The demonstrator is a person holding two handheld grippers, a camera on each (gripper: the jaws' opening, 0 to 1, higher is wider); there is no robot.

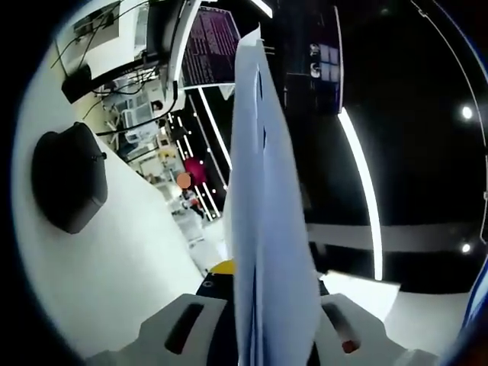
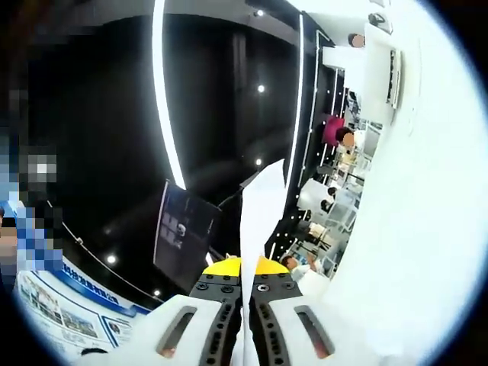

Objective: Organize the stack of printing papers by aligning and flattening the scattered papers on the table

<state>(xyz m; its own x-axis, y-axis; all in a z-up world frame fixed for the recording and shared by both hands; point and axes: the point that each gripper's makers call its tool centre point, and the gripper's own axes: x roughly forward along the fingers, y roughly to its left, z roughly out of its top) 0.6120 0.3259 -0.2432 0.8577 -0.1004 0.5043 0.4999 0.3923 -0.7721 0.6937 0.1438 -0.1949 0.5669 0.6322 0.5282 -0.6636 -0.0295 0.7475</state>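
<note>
Between the white fingers (image 1: 200, 324) of the left gripper (image 1: 263, 328), in the left gripper view, stood the stack of papers (image 1: 263, 221), seen edge-on and clamped tight, lifted clear of the white tabletop (image 1: 114, 252). A black mouse-like object (image 1: 67, 177) lay on that tabletop near its far edge. In the right gripper view, the right gripper (image 2: 244, 320) had its fingers (image 2: 194, 324) nearly closed on the same papers' thin edge.
</note>
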